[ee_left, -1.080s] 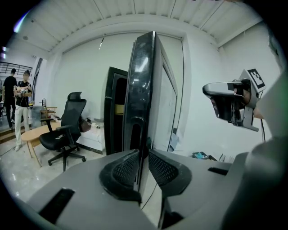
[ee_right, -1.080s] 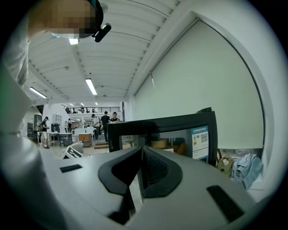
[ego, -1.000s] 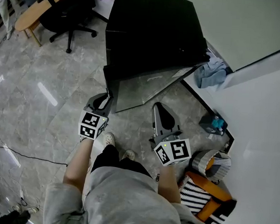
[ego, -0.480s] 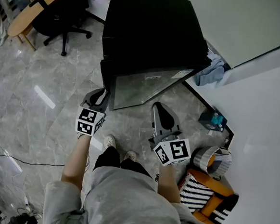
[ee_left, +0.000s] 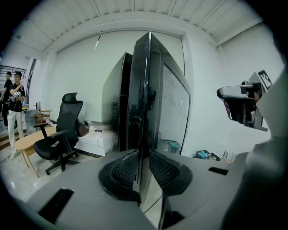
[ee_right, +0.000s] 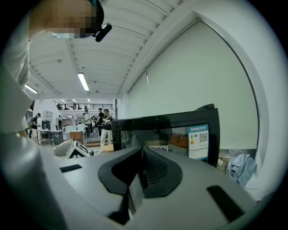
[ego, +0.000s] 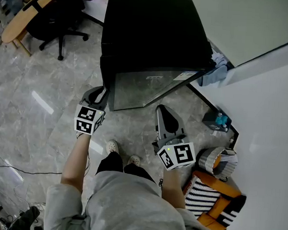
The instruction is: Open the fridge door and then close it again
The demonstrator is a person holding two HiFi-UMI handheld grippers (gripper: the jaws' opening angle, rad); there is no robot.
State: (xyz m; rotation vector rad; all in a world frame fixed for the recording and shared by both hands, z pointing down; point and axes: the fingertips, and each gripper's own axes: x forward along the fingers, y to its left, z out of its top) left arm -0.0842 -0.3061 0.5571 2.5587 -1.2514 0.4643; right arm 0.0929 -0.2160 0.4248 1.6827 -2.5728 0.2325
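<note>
A black fridge [ego: 150, 33] stands ahead of me, and its glass-fronted door [ego: 146, 87] hangs ajar at a narrow angle. My left gripper [ego: 100, 92] is at the door's free left edge. In the left gripper view that edge [ee_left: 140, 126] runs between the jaws of the left gripper [ee_left: 143, 157]. The jaws have just been opening, and a thin gap shows beside the right pad. My right gripper [ego: 165, 112] hovers in front of the door, apart from it. In its own view the right gripper [ee_right: 141, 153] has its pads together with nothing held, and the fridge [ee_right: 166, 130] is beyond.
A black office chair [ego: 58, 11] and a wooden table [ego: 23, 13] stand at the far left. A blue cloth [ego: 214, 73] lies right of the fridge by the white wall. A striped bag on an orange frame [ego: 211, 201] and a teal item [ego: 218, 120] sit at my right.
The door has swung nearer to the fridge body. My left gripper has moved left along with the door's edge, while the right gripper has stayed about where it was.
</note>
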